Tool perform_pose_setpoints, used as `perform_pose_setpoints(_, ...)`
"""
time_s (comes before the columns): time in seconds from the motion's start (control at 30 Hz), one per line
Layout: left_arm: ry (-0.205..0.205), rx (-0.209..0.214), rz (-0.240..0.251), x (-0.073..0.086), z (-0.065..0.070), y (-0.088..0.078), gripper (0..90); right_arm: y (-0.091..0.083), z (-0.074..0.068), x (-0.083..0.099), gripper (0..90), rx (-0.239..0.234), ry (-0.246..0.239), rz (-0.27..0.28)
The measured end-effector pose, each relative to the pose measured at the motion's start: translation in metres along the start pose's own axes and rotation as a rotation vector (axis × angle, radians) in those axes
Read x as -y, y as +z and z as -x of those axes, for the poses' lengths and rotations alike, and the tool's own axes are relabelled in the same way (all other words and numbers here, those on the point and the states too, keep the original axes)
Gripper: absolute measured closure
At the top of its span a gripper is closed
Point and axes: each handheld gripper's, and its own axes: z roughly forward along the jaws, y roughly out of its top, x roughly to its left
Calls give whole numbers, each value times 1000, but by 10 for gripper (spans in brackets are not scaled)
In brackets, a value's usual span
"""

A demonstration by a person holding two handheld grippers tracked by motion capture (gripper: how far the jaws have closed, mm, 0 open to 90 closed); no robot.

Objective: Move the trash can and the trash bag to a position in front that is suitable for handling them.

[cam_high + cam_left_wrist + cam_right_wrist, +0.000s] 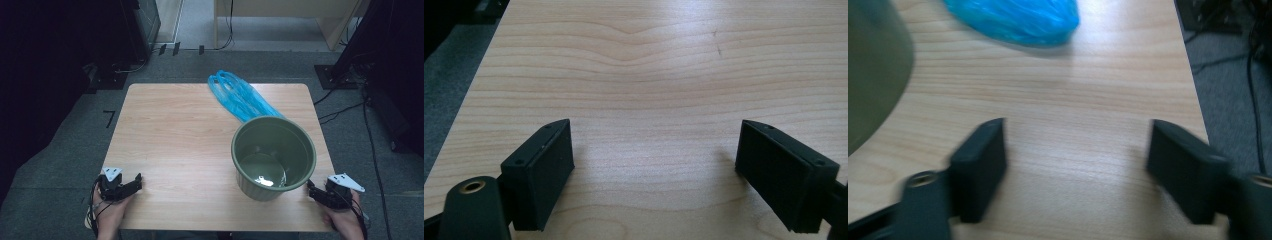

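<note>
High view: green bucket (pixel 273 157) sits upright at lower right of the wooden table (pixel 170 145), mouth facing up, round, so no real long axis. Smooth plastic, ribbed rim, glossy wet-looking bottom. Blue plastic bag (pixel 239 96) lies crumpled and flattened behind it, long axis running diagonally from upper centre of frame down-right to the bucket's far rim, which it meets.

Right gripper (pixel 316 191) at lower right, tips just beside the bucket's base, not touching. Right gripper view: 2 black jaws spread, only bare wood grain between them; bucket wall (pixel 870 70) blurred at left edge, bag end (pixel 1015 17) at top, both outside the jaws.

Left gripper (pixel 135 182) at lower left, well apart from bucket. Left gripper view: jaws spread wide over bare tabletop (pixel 649 75), nothing pinched.
</note>
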Motion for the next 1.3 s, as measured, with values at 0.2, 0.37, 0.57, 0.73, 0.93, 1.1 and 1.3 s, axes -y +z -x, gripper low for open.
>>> perform_pose_setpoints(0.2,1,2,1,0,0,0,148,-14,-5,-8,606,-33,83,121)
perform_pose_setpoints(0.37,4,-3,2,0,1,0,150,-19,-11,-24,693,-67,160,200)
perform_pose_setpoints(0.57,20,-35,14,-1,8,-2,244,-11,-36,-40,782,-133,138,205)
perform_pose_setpoints(0.73,2,-17,22,-2,18,-5,298,-9,-48,-42,784,-149,102,195)
perform_pose_setpoints(0.93,29,50,51,-4,46,-7,358,-9,-60,-44,784,-172,69,207)
perform_pose_setpoints(1.1,57,94,73,-7,70,-8,378,-9,-67,-43,783,-190,48,217)
perform_pose_setpoints(1.3,22,167,153,-17,91,-18,476,-7,-83,-46,770,-186,47,226)
